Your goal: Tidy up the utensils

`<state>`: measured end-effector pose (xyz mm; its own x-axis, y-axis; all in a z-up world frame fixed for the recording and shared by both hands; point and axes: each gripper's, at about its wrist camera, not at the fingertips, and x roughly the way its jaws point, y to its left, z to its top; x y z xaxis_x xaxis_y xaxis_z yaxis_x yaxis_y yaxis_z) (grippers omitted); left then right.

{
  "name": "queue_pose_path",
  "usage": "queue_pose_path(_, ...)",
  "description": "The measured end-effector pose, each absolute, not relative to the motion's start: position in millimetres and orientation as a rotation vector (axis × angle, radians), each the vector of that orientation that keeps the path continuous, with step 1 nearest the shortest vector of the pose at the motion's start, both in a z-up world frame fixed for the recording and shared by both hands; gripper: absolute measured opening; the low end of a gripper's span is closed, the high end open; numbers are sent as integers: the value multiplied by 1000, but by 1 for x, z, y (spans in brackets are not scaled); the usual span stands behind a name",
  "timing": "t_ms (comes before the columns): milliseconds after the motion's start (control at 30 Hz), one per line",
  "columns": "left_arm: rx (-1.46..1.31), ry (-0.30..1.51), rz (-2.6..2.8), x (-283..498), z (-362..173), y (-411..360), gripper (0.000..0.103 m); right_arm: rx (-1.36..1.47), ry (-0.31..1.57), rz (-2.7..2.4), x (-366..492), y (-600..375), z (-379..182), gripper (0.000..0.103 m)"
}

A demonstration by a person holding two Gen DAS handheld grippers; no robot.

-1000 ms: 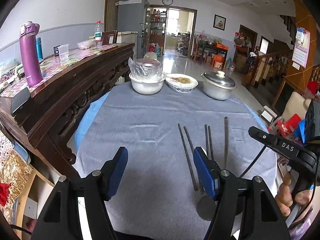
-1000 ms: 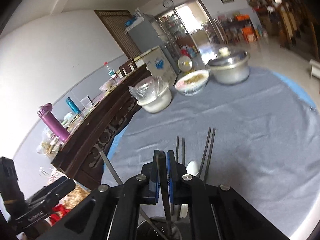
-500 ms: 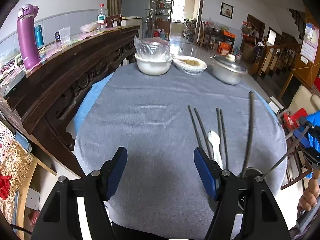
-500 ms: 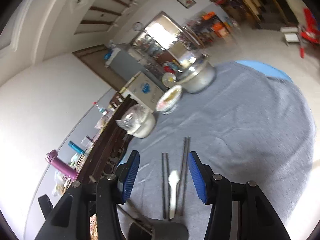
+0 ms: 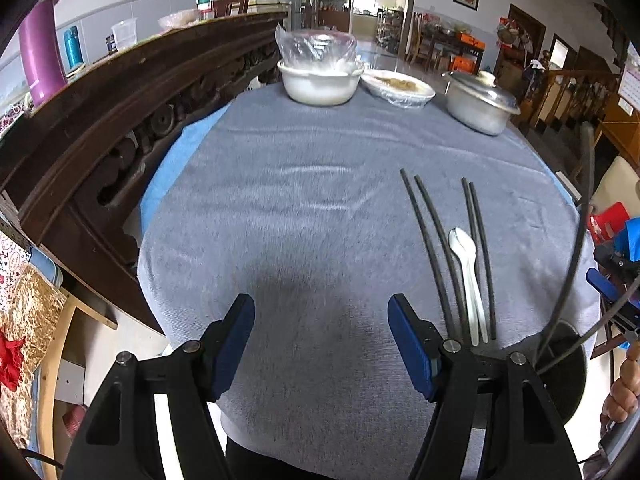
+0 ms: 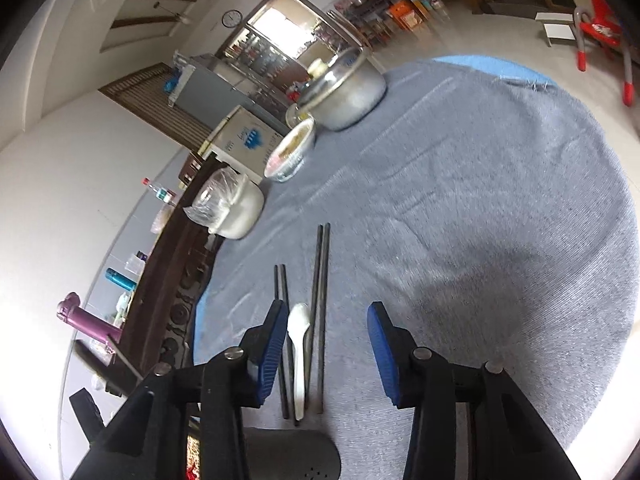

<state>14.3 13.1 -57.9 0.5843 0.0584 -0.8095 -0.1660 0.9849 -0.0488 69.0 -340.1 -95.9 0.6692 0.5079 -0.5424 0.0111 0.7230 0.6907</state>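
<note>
Two pairs of dark chopsticks [image 5: 432, 248] [image 5: 482, 248] lie on the grey cloth with a white spoon [image 5: 466, 264] between them. A dark round holder [image 5: 568, 364] stands at the table's near edge, and a long chopstick [image 5: 582, 208] leans out of it. My left gripper [image 5: 322, 320] hangs open and empty, left of the utensils. My right gripper [image 6: 328, 340] is open with its jaws closing. The spoon [image 6: 299, 344] and one chopstick pair [image 6: 322, 280] lie on the cloth below the gap, untouched. The other pair [image 6: 280, 284] runs under its left finger. The holder [image 6: 296, 454] sits just beneath.
At the table's far side stand a white bowl under plastic wrap [image 5: 320, 80], a covered dish [image 5: 400, 88] and a lidded metal pot [image 5: 480, 108]. A carved wooden sideboard [image 5: 120, 112] with a purple bottle [image 5: 40, 52] runs along the left. A hand [image 5: 624, 384] shows at the right edge.
The right gripper, shut on a chopstick over the holder a second ago, has opened, let it go and rolled. Both grippers have sunk closer to the table.
</note>
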Motion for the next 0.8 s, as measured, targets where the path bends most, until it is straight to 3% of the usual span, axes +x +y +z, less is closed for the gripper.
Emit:
queue_pose_path(367, -94, 1029, -9, 59, -94, -3, 70, 695, 944, 402, 104, -313, -133, 40)
queue_pose_path(800, -163, 1073, 27, 63, -107, 16, 70, 464, 1260, 763, 178, -216, -157, 39)
